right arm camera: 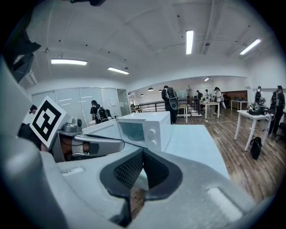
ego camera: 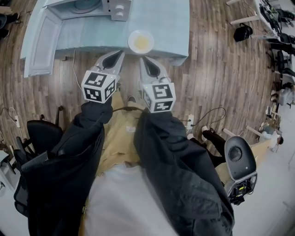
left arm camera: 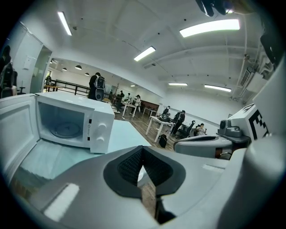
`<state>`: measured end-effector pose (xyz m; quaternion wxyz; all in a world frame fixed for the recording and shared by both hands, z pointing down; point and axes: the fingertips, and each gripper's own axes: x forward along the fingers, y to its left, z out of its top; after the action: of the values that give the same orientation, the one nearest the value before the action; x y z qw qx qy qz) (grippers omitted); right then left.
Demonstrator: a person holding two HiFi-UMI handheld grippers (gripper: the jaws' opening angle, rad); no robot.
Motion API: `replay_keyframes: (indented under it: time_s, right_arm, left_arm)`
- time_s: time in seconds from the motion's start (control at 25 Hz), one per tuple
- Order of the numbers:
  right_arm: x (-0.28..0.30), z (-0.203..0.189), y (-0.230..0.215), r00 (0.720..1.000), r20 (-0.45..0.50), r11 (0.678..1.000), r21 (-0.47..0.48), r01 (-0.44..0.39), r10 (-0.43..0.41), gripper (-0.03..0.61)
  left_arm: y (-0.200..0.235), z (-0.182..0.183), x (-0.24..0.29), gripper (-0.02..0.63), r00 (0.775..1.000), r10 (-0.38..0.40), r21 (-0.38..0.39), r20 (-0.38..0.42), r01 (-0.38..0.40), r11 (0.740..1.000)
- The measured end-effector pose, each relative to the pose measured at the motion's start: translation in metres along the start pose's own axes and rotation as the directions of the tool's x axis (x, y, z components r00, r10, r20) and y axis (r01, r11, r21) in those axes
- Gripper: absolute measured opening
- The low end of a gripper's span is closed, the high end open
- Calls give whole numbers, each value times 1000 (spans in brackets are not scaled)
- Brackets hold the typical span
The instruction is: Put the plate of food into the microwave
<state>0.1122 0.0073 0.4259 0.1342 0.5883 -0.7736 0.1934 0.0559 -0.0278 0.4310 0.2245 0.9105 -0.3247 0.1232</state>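
Approach step, I'd say. L gripper (ego camera: pixel 119 56) and R gripper (ego camera: pixel 146 62): fingers together, empty. Plate of food (ego camera: pixel 141 41) at bench (ego camera: pixel 170 27) edge, microwave (ego camera: pixel 116 11) door open. Next: open fingers, take rim level.

1. The microwave (ego camera: pixel 115 9) is standing on the far left part of the table (ego camera: pixel 170 27), with its door (ego camera: pixel 44 41) hanging open to the left
2. The plate (ego camera: pixel 141 41) is sitting on the table near the front edge, right of the microwave
3. The left gripper (ego camera: pixel 120 55) and the right gripper (ego camera: pixel 144 61) are hovering side by side before that edge, with the plate lying just ahead of them
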Motion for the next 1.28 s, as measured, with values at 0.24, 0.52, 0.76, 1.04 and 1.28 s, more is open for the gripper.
replay_keyframes:
  time_s: [0.24,0.52,0.76,1.04,1.28]
  right_arm:
    - [38,-2,3,998,-58,1000,11,19,-19,-2]
    - [69,-3,8,993,-111,999,11,38,-37,-2]
    - [75,-25,-7,982,-182,998,42,51,-42,-2]
    - [70,-49,-57,970,-241,998,59,28,-13,-2]
    - [76,-52,-107,961,-274,999,37,-24,33,-2]
  left_arm:
    - [37,-4,15,0,999,-28,-48,-44,26,999]
    - [67,-17,34,0,991,-73,-103,-111,62,993]
    - [70,-54,58,0,968,-103,-155,-229,68,986]
    - [58,-114,88,0,929,-101,-256,-356,7,967]
    - [56,-156,116,0,941,-68,-486,-333,-109,867]
